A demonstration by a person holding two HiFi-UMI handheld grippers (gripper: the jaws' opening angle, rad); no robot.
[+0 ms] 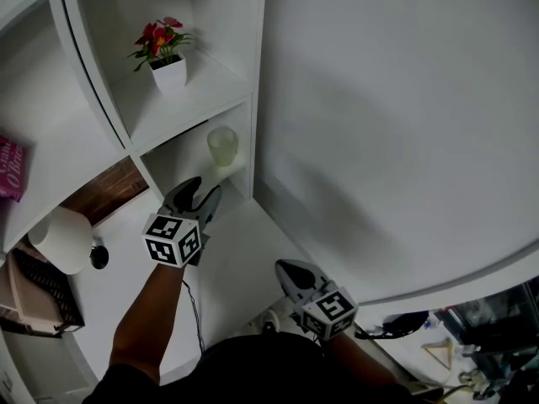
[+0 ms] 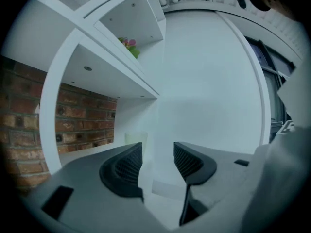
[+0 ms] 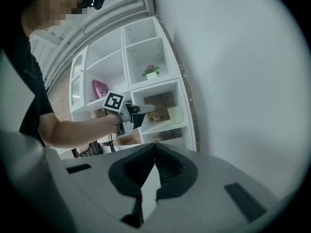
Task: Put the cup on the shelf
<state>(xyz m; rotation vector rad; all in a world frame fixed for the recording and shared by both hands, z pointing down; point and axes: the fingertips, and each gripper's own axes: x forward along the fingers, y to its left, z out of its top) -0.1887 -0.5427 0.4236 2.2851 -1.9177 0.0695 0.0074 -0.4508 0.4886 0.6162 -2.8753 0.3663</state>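
A pale translucent cup (image 1: 223, 146) stands upright in the lower cubby of the white shelf (image 1: 195, 112), near its right wall. My left gripper (image 1: 205, 195) hovers in front of that cubby, a short way back from the cup and pointing at it. Its jaws stand apart with nothing between them. In the left gripper view the cup (image 2: 135, 138) shows just beyond the left gripper (image 2: 158, 150). My right gripper (image 1: 290, 273) is held lower and nearer the person, shut and empty. The right gripper view shows the cup (image 3: 175, 114) and the left gripper (image 3: 147, 109) in front of it.
A white pot with red flowers (image 1: 167, 64) stands in the cubby above. A pink book (image 1: 10, 168) sits at the far left, with a white round lamp (image 1: 64, 239) and a dark basket (image 1: 40, 291) below it. A large white wall (image 1: 404, 124) runs along the right. Brick backs the shelf (image 2: 29, 115).
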